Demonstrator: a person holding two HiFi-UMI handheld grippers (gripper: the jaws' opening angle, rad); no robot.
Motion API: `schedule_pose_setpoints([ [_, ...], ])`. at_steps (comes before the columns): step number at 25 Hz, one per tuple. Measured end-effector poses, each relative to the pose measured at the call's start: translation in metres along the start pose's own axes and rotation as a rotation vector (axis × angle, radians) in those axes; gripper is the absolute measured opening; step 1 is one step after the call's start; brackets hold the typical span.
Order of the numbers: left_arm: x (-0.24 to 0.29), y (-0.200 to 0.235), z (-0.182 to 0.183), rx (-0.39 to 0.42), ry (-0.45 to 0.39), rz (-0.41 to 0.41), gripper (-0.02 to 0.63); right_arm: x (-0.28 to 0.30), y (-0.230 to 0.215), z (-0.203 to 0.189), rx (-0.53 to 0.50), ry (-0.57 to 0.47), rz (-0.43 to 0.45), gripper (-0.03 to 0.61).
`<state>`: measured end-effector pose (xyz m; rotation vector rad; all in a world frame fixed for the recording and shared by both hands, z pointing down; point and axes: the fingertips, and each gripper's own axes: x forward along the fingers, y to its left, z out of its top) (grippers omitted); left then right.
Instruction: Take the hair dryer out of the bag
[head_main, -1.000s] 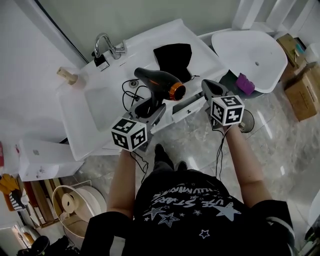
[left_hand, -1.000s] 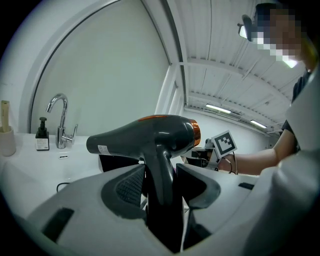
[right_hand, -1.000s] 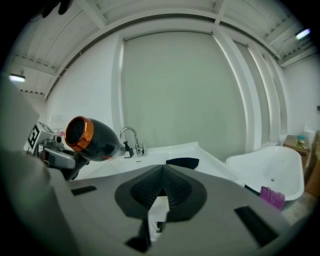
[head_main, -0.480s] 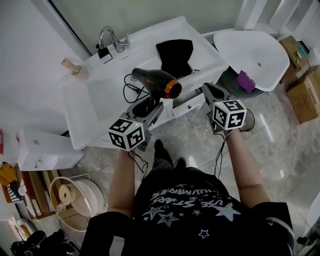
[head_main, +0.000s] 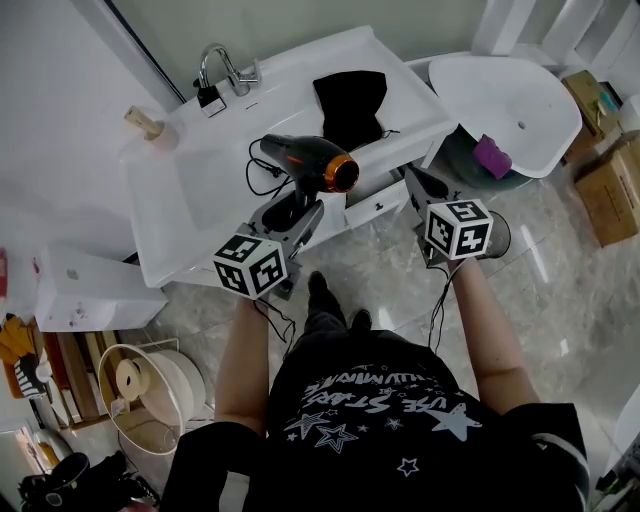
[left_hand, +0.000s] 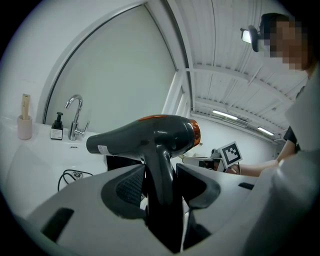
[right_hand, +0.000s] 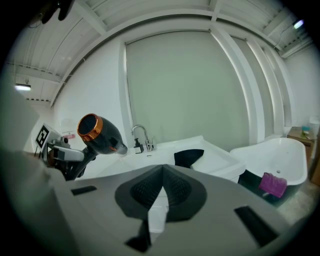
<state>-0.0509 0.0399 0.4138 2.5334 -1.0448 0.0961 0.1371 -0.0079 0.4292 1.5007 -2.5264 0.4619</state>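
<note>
Table (head_main: 300, 75) with a sunk basin takes up the top of the head view. White tub (head_main: 510, 95) sits to its right, not part of the task.

Black bag (head_main: 350, 100) lies flat on the table's right part, slack and looking empty. Nothing touches it.

Dryer (head_main: 310, 160) is out of the bag and well apart from it. It is held up in the air over the table's front edge, near the basin. Orange-ringed end points to the person's right, handle points down.

Left tool (head_main: 297, 208) has its jaws about half apart and clamped on the dryer handle, one pad on each side. The left gripper view shows the handle running straight down between them. Right tool (head_main: 415, 180) has its jaws closed together with nothing between them. It hangs off the table's front right, near the dryer but clear of it.

Cord (head_main: 262, 180) loops down from the handle end toward the basin. I can't tell where its end lies.

Step, by my judgement: removal looks done and this is the carry after extraction. The next move likely calls for setting the dryer down on bare table away from the bag. Grip should stay firm on the handle until it rests there, and the trailing cord must not snag on the faucet (head_main: 225, 70) or the basin edge.
</note>
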Motion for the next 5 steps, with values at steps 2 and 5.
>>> schedule_pose_setpoints([
  [2,-0.0003,-0.0012,-0.0015,-0.004,0.002,-0.003,0.202,0.0015,0.0003,-0.0033,-0.008,0.009,0.006,0.005],
  [5,0.0000,-0.0021,-0.0035,-0.002,0.010,-0.004,0.202,0.0033,0.0003,-0.0074,-0.026,0.025,0.013,0.005],
])
